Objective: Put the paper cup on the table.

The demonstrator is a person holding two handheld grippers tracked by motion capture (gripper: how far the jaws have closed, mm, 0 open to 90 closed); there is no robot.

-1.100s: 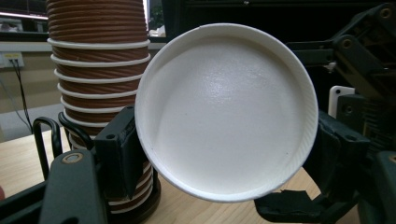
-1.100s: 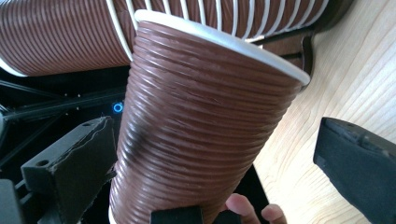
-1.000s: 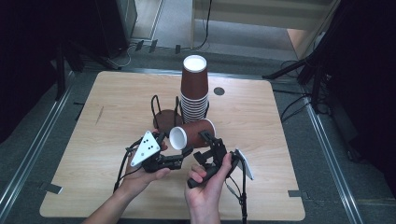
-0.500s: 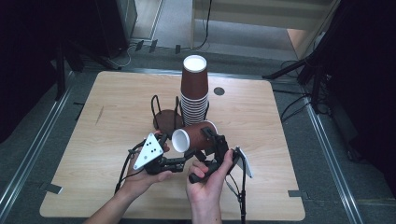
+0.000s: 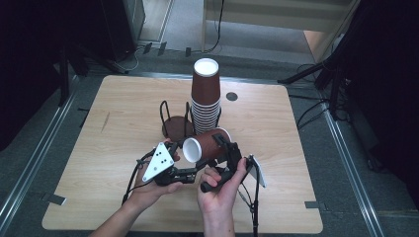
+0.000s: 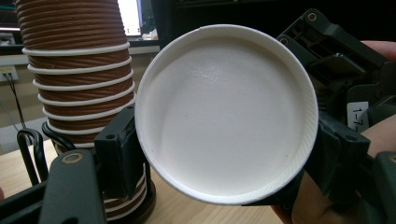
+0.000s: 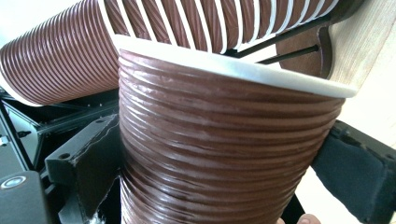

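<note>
1. The right gripper (image 5: 225, 153) is clamping a brown ribbed paper cup (image 5: 206, 145) by its wall, jaws pressed against both sides, holding it sideways above the wooden table (image 5: 99, 148).
2. The cup's white mouth is facing the left gripper (image 5: 190, 173), whose jaws are standing apart with nothing between them.
3. Just behind, a stack of matching cups (image 5: 205, 98) is sitting in a wire holder (image 5: 173, 123).
4. A white label (image 6: 359, 116) on the right gripper is showing "1-7"; the rest is cut off.
</note>
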